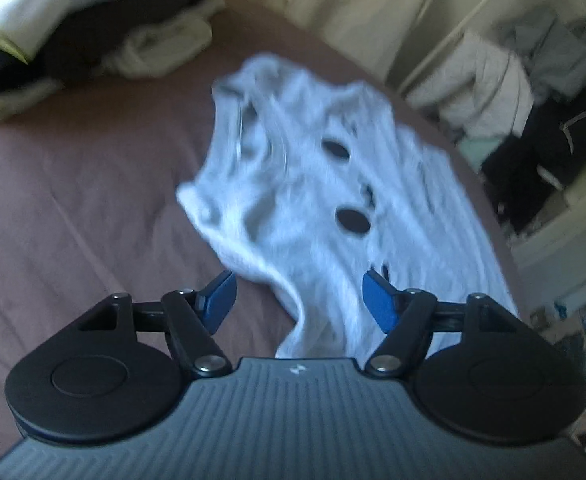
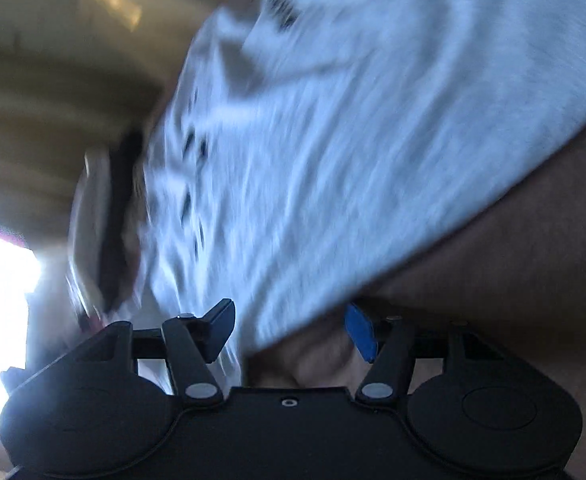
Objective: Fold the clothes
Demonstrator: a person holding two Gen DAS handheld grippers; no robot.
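A light grey T-shirt (image 1: 305,200) with dark printed spots lies rumpled on the mauve bed sheet (image 1: 73,200), its collar end far from me. My left gripper (image 1: 299,300) is open, hovering over the shirt's near edge, with cloth running between its blue pads but not pinched. In the blurred right wrist view the same shirt (image 2: 333,140) fills the frame. My right gripper (image 2: 289,330) is open at the shirt's edge, low over the sheet (image 2: 513,260).
A pile of dark and white clothes (image 1: 73,40) sits at the bed's far left. A drying rack with hanging garments (image 1: 513,92) stands beyond the bed's right edge, by a cream wall (image 1: 353,0).
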